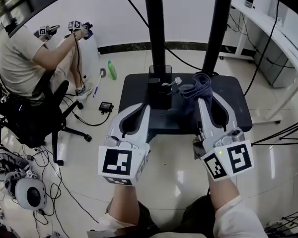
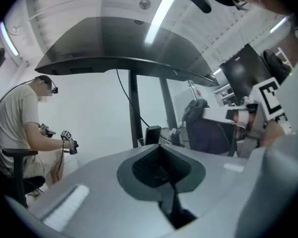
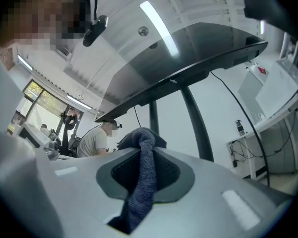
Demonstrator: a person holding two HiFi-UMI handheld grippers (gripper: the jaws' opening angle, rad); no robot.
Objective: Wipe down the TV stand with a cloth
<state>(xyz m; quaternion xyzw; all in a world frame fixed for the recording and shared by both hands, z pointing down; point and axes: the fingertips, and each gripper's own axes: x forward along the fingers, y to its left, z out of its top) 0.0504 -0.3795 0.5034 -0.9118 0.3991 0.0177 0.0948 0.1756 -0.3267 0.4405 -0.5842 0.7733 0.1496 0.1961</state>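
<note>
The TV stand's black base (image 1: 234,109) lies on the tiled floor, with two black poles (image 1: 155,29) rising from it. A dark blue-grey cloth (image 1: 195,89) hangs bunched over the base's right middle. My right gripper (image 1: 203,100) is shut on that cloth, which runs down between the jaws in the right gripper view as a thick twisted strip (image 3: 143,182). My left gripper (image 1: 146,106) hovers over the base's left front, jaws shut with nothing between them (image 2: 161,147). The dark screen (image 2: 119,43) spreads overhead.
A black box (image 1: 157,92) and a small white item (image 1: 177,81) sit by the left pole. A seated person (image 1: 25,58) holding grippers is at the left, with a green bottle (image 1: 111,69) and cables (image 1: 92,120) on the floor. A white table (image 1: 278,29) stands right.
</note>
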